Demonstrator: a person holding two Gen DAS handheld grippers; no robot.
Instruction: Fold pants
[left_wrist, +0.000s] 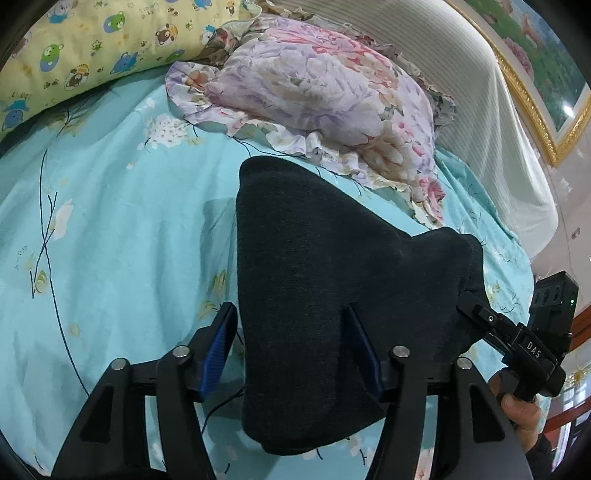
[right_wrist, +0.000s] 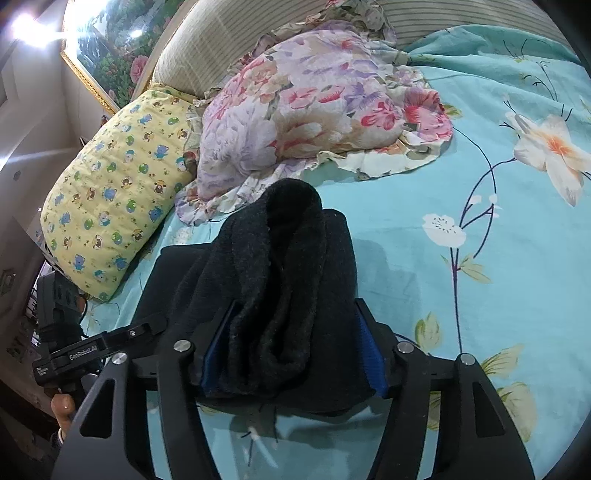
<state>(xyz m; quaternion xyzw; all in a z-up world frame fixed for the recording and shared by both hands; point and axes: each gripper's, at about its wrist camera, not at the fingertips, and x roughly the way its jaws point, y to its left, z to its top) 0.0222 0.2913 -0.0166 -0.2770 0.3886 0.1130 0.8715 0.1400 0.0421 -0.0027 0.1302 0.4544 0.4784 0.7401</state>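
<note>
Pants (left_wrist: 317, 280) of dark knit cloth lie in a folded bundle on a turquoise flowered bedsheet (left_wrist: 110, 229), just short of a floral pillow (left_wrist: 317, 96) that serves here as the landmark. The bundle's long axis runs from the near edge of the bed toward that pillow.

Both tongs sit at the end of the bundle farthest from the pillow. The left gripper (left_wrist: 295, 350) stands spread; the near corner of the cloth lies between its blue pads (left_wrist: 218, 350), and a gap shows on the left side, so nothing looks pinched. The right gripper (right_wrist: 295, 350) is also spread, with a thick roll of cloth between its fingers — the cloth seems to touch the pads, though no squeeze is visible. Neither hand is clearly the nearer one.

The left wrist view shows a smooth flat top layer and the right tool resting against the bundle's side edge. The right wrist view alone shows bunched, rolled layers — and a yellow cartoon-print pillow (right_wrist: 114, 192) beside the floral one. The fold likely needs smoothing.
</note>
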